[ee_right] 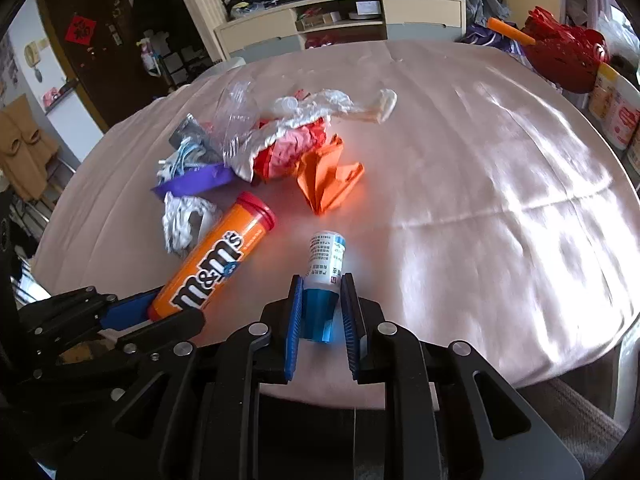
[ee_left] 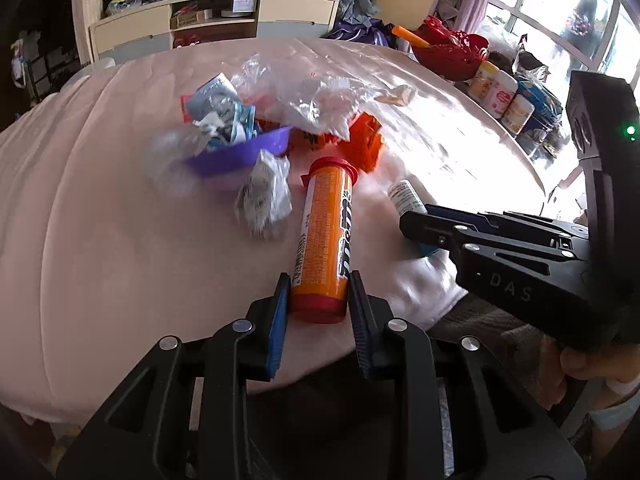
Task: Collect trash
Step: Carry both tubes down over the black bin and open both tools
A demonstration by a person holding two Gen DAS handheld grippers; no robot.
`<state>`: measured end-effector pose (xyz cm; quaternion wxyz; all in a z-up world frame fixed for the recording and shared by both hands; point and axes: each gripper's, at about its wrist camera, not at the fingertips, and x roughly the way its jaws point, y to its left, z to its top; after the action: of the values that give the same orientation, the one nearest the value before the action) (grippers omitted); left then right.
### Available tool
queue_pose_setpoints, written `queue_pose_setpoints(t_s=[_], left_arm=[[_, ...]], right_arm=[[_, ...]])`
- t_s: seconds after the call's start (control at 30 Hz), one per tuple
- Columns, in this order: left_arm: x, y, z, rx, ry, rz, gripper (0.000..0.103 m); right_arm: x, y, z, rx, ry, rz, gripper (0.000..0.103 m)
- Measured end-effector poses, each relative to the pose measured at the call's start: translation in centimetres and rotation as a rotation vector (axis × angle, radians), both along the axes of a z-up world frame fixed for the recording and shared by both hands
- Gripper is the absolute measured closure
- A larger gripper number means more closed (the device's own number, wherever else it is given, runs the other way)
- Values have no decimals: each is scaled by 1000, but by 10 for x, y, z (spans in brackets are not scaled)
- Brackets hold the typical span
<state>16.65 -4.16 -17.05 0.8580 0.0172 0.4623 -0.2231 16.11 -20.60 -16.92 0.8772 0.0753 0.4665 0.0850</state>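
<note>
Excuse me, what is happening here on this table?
A person is clearing trash from a table with a handheld gripper in each hand. The left gripper has its pads against the near end of an orange M&M's tube lying on the cloth. The right gripper is closed on the blue cap end of a small white bottle. Wrappers and a purple bowl are piled behind.
</note>
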Motion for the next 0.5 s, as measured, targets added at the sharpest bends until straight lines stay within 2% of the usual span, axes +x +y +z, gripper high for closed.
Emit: queue_pose_setpoints(t_s=[0.33, 0.5], left_arm=[[-64, 8, 0, 33, 30, 44, 76], [-100, 20, -5, 30, 71, 80, 77]], right_arm=[[-54, 2, 13, 22, 5, 51, 83], [-82, 7, -2, 24, 61, 90, 83]])
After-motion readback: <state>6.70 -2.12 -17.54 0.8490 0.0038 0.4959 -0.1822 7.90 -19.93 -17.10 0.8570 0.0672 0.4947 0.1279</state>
